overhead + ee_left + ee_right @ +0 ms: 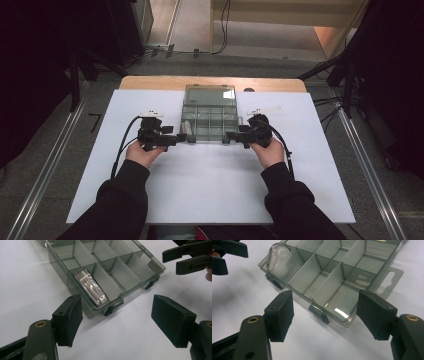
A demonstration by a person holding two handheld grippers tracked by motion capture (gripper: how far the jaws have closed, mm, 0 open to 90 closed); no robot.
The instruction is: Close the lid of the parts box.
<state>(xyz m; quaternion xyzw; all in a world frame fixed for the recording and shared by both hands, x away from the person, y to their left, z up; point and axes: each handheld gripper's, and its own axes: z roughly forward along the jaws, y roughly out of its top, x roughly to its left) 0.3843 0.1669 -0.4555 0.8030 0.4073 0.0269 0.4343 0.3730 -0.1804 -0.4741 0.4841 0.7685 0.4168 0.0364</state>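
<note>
- The clear smoky plastic compartment box (210,119) lies open at the middle of the white table (210,185), directly between my two tools, long axis running from one to the other.
- My left gripper (181,138) sits just beside its near-left corner, jaws spread, holding nothing.
- My right gripper (231,135) faces the near-right corner, jaws equally wide and empty, about as near.
- A small roll of clear tape (91,287) rests in the near-left compartment.

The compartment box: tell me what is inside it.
The clear compartment box lies open. One near corner compartment holds a roll of clear tape on edge. The other compartments in sight look empty; the dividers and glare hide parts of the far ones.
</note>
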